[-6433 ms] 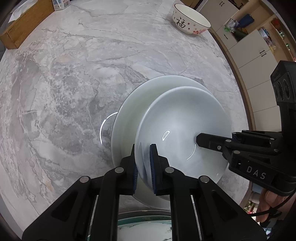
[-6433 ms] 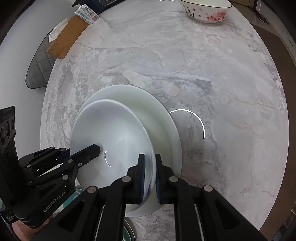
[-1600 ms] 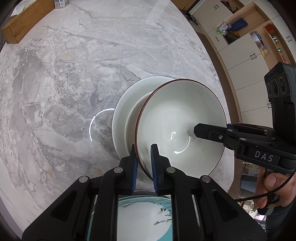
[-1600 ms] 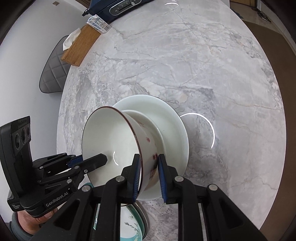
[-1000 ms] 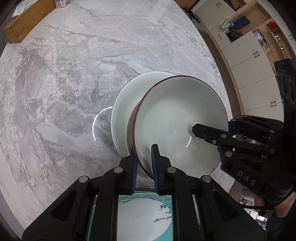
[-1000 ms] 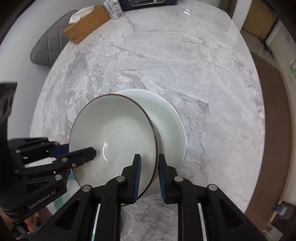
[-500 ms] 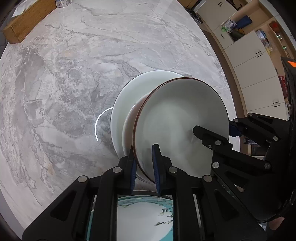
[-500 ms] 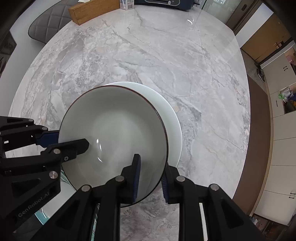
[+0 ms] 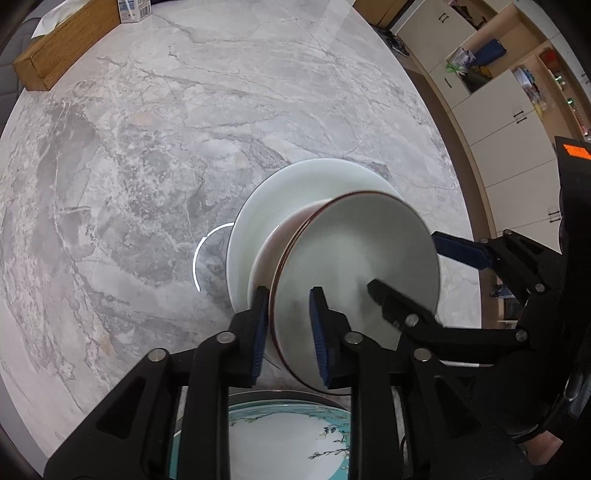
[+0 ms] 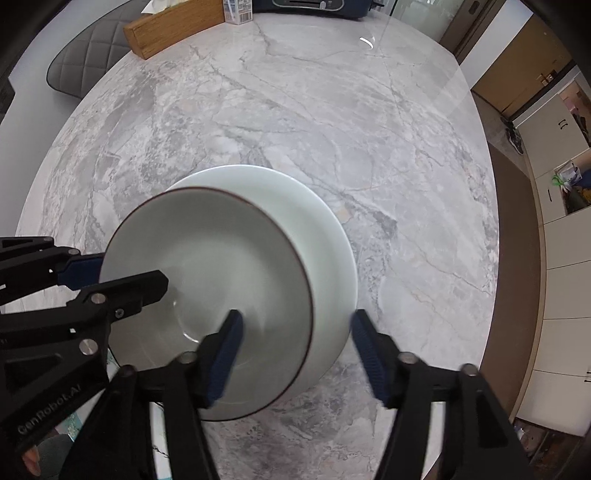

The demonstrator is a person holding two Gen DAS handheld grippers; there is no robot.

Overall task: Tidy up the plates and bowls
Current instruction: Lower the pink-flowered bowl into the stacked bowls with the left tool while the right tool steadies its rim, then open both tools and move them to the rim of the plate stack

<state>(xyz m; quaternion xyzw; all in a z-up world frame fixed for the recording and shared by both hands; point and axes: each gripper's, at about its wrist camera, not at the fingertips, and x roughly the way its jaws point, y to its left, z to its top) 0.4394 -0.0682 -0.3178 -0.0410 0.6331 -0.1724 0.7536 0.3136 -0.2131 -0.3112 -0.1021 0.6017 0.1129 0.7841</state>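
A white bowl with a thin dark red rim (image 9: 354, 266) (image 10: 207, 295) sits on a stack of white plates (image 9: 306, 184) (image 10: 321, 229) on the marble table. My left gripper (image 9: 286, 325) straddles the bowl's near rim with its jaws parted, one finger inside and one outside; it also shows in the right wrist view (image 10: 129, 273). My right gripper (image 10: 295, 347) is wide open around the bowl's other side, one finger inside and one beyond the plate edge; it also shows in the left wrist view (image 9: 406, 266).
A teal plate with a branch pattern (image 9: 288, 439) lies at the near table edge under my left gripper. A wooden tissue box (image 10: 173, 26) and a small carton (image 10: 238, 9) stand at the far edge. Cabinets (image 9: 498, 122) line the right.
The bowl has come down level onto the plate stack. Both grippers, which were shut on its rim, have opened, the right one widely.
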